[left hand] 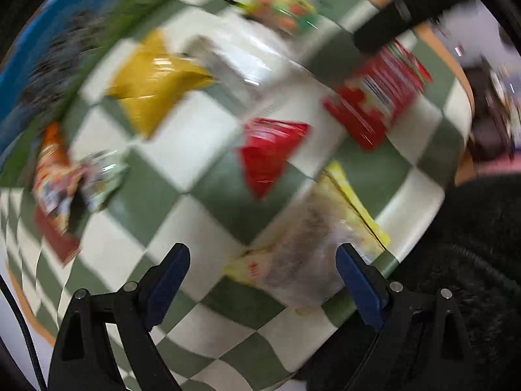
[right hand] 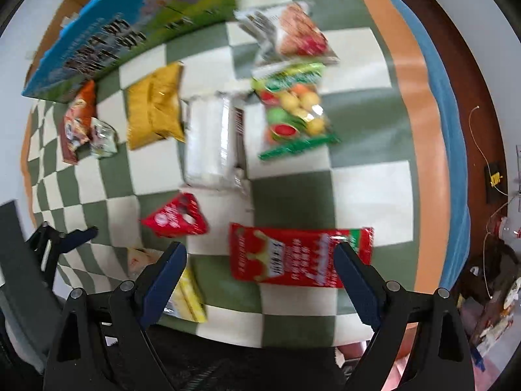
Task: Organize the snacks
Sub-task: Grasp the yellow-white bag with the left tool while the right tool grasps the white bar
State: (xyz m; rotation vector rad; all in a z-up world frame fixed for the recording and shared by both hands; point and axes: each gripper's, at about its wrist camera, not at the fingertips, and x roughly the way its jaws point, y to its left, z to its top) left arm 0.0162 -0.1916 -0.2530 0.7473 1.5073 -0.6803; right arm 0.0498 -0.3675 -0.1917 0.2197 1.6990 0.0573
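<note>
Green-and-cream checked cloth [left hand: 195, 137] fills my left wrist view, badly smeared. My left gripper [left hand: 263, 277] stands wide with nothing between the blue pads, pointing down over the pale yellow-edged packet [left hand: 312, 244] near the table's edge. Further out lie the small red triangular pouch [left hand: 270, 153], the mustard-yellow bag [left hand: 156, 81] and a large red packet [left hand: 374, 104]. My other gripper shows as a dark blur up there, close beside that large red packet.

Right wrist view is sharper. My right gripper [right hand: 260, 280] is also wide and empty, hanging above the red packet with white lettering [right hand: 293, 254]. Snacks are scattered loose: fruit-candy bag [right hand: 293, 110], clear-wrapped white pack [right hand: 211, 140], orange sachet [right hand: 78, 114], all in front of the blue printed box [right hand: 130, 32] (likely the destination, my guess).

To do this well, I should straddle a short edge of each packet, press low so the pads catch the film, and close only once squarely over it.
</note>
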